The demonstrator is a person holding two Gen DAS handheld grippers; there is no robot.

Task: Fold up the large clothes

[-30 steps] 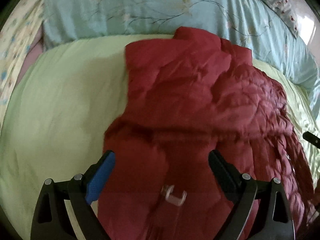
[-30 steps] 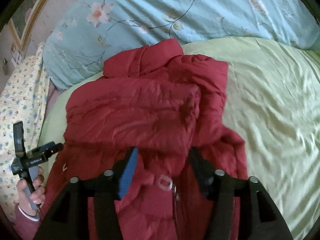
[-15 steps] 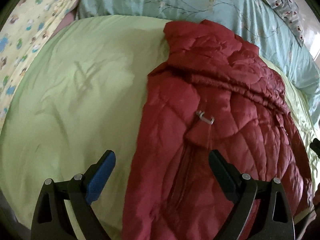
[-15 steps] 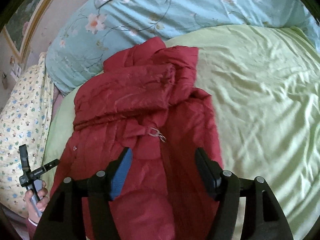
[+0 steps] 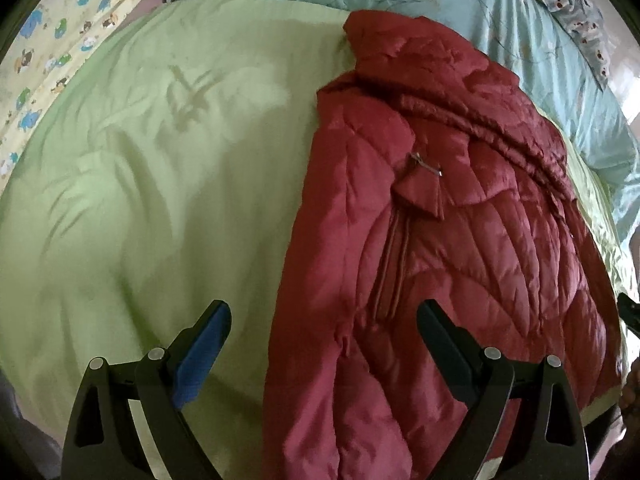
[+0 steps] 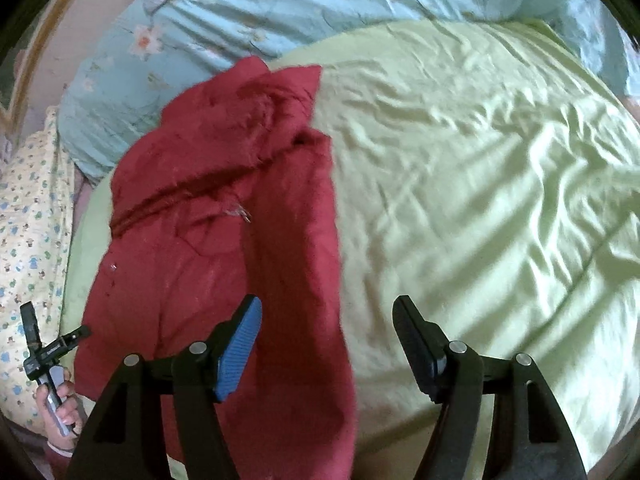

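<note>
Bed: green sheet (image 5: 140, 200) covers most of both views, wrinkled; a blue flowered quilt (image 6: 280, 8) lies along its far edge and a yellow printed cloth (image 6: 28, 240) at the side.
Jacket: the red padded jacket (image 5: 460, 260) lies flat on the sheet, collar toward the quilt, already folded in to a long narrow shape; a metal zip pull (image 5: 428, 166) sits on top.
Left gripper (image 5: 324, 332): jaws spread wide and empty, hanging over the jacket's left edge, one finger above the sheet, one above the jacket.
Right gripper (image 6: 328, 332): jaws spread, nothing between them, above the jacket's right edge.
Hand: a hand (image 6: 60, 404) holding the other tool's handle shows low in the right wrist view.
Risk, slippery fill: the puffy fabric probably springs back, so a fold may open again if only a thin layer is pinched.
Risk, sheet: a low grab at the edge could catch the green sheet together with the jacket.
Risk, zip: the pull may snag on a finger.
Containers: none visible in either view.
</note>
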